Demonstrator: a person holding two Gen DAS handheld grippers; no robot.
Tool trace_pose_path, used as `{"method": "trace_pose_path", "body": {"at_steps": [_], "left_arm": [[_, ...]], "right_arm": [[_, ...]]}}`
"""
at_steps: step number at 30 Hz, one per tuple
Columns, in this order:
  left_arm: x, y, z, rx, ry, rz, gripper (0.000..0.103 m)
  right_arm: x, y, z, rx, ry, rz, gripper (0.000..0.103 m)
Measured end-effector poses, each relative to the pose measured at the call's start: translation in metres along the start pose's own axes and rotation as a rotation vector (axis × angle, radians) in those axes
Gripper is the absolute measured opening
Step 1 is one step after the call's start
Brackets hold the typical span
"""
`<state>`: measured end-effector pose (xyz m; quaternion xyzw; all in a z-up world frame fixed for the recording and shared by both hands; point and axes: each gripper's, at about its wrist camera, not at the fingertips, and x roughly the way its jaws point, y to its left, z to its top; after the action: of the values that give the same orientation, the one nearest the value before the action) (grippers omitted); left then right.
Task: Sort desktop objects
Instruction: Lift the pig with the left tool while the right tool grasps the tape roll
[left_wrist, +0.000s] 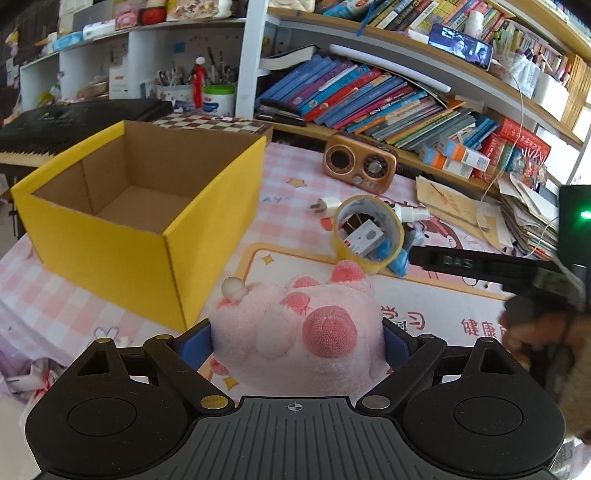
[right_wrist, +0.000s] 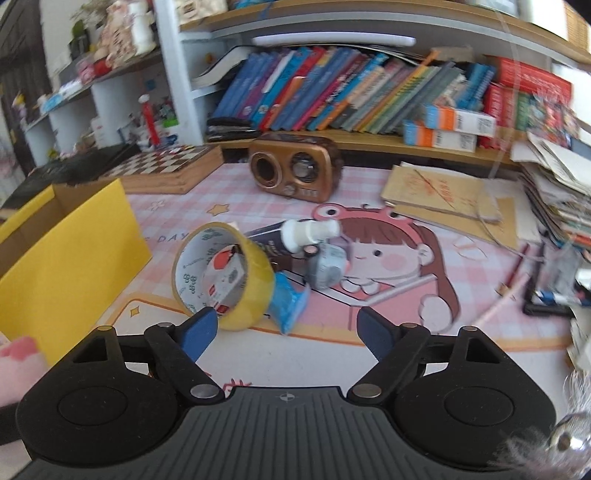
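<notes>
A pink plush paw (left_wrist: 295, 321) sits between the blue pads of my left gripper (left_wrist: 295, 334), which is shut on it, just right of the near corner of an open, empty yellow cardboard box (left_wrist: 110, 236). Ahead lies a yellow tape roll (left_wrist: 354, 256) on its side with a small white box inside it. My right gripper (right_wrist: 287, 328) is open above the mat with nothing between its fingers; its left pad is close to the tape roll (right_wrist: 255, 291). Behind the roll lie a blue packet (right_wrist: 288, 302), a white spray bottle (right_wrist: 310, 230) and a grey object (right_wrist: 327, 267).
A brown retro radio (right_wrist: 295, 170) stands at the back of the pink mat, a chessboard (right_wrist: 162, 166) to its left. Leaning books fill the shelf (right_wrist: 332, 92) behind. Stacked papers (right_wrist: 554, 192) and brown envelopes (right_wrist: 443, 195) crowd the right side. A dark keyboard (left_wrist: 55, 125) lies behind the box.
</notes>
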<state>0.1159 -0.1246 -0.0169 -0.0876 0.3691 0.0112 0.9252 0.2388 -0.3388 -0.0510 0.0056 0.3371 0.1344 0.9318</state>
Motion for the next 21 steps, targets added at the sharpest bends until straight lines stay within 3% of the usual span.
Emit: {"method": "trace_pose_path", "body": {"at_steps": [4,10,16,21], "left_arm": [[-0.009,0.002,-0.002,0.002,-0.019,-0.007,0.092],[-0.017,0.005,-0.005,-0.002,-0.028,-0.019,0.092],[-0.022,0.006,-0.006,0.0,-0.042,-0.029,0.092],[-0.024,0.009,-0.009,-0.012,-0.044,-0.029,0.092]], "right_arm": [[0.015,0.011,0.004,-0.05,0.0,0.008,0.082],[0.032,0.028,0.011,-0.11,-0.012,0.011,0.073],[0.05,0.038,0.017,-0.13,-0.003,-0.069,0.048],[0.058,0.035,0.017,-0.114,0.018,-0.078,0.028]]}}
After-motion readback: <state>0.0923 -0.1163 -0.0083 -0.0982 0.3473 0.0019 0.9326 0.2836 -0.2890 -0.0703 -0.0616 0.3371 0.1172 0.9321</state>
